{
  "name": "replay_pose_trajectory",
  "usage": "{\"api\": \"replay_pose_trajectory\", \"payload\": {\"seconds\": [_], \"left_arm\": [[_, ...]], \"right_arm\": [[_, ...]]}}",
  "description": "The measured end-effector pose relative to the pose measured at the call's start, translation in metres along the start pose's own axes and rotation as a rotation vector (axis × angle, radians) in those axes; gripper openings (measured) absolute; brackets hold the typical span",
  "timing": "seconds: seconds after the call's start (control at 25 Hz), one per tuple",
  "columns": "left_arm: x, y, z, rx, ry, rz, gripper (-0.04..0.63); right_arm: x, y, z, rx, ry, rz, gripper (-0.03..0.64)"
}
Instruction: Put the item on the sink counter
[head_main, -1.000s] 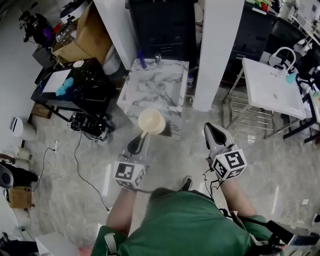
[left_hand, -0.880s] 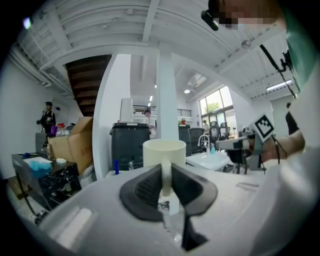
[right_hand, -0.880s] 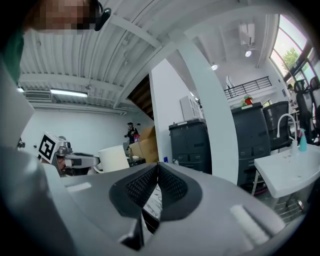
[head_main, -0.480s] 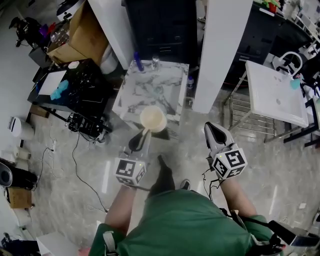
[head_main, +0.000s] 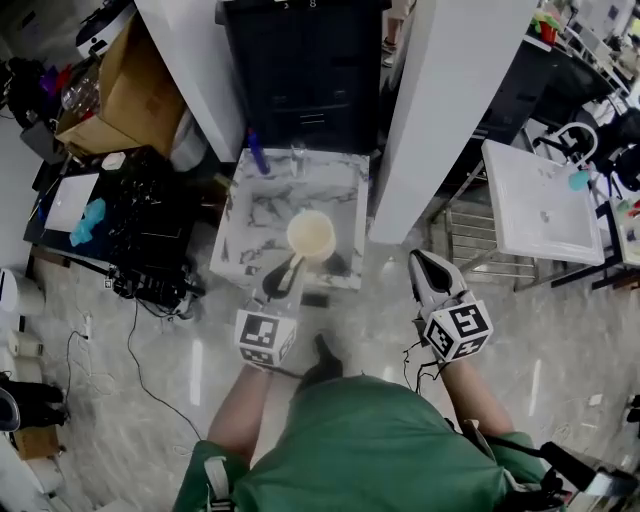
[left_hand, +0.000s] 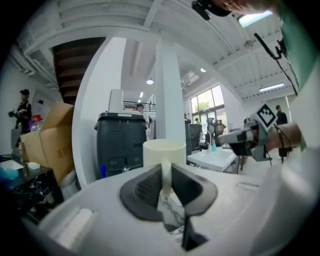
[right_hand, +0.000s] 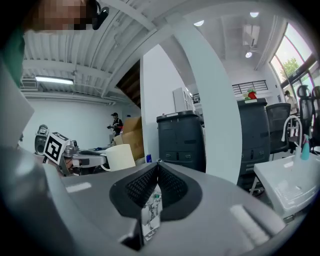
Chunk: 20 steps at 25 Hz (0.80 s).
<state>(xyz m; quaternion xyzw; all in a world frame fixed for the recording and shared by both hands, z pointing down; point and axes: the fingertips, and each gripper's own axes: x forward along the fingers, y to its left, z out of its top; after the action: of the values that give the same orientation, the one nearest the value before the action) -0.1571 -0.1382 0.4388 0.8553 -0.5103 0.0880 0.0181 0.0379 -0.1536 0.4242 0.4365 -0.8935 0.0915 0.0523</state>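
A cream mug (head_main: 311, 236) hangs in the air over a small marble-topped table (head_main: 262, 205), held by its handle. My left gripper (head_main: 285, 272) is shut on that handle; in the left gripper view the mug (left_hand: 164, 151) stands upright just beyond the jaws, with the handle pinched between the pads. My right gripper (head_main: 420, 258) is held level beside it, its pads together and nothing between them (right_hand: 157, 181). The white sink counter (head_main: 540, 205) with its curved faucet (head_main: 565, 128) stands off to the right, apart from both grippers.
A white pillar (head_main: 440, 100) rises between the marble table and the sink counter. A black cabinet (head_main: 300, 70) stands behind the table. Cardboard boxes (head_main: 120, 90) and a cluttered black table (head_main: 110, 220) are on the left, with cables on the floor.
The person has stepped forward: the marble table and the pillar have come closer and the mug now hangs over the table. Both grippers keep their pose and grip.
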Motion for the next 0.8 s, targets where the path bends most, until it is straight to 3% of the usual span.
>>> {"api": "replay_pose_trajectory", "payload": {"seconds": [0.36,0.8], "left_arm": [[0.087,0.07,-0.017,0.008,0.03,-0.127,0.04],[0.185,0.092,-0.047,-0.014,0.044,-0.152,0.04]], "right_arm": [[0.088,-0.021,0.011,0.016,0.042,-0.095,0.002],[0.136,-0.088,-0.016,0.087,0.099,-0.116,0.002]]}}
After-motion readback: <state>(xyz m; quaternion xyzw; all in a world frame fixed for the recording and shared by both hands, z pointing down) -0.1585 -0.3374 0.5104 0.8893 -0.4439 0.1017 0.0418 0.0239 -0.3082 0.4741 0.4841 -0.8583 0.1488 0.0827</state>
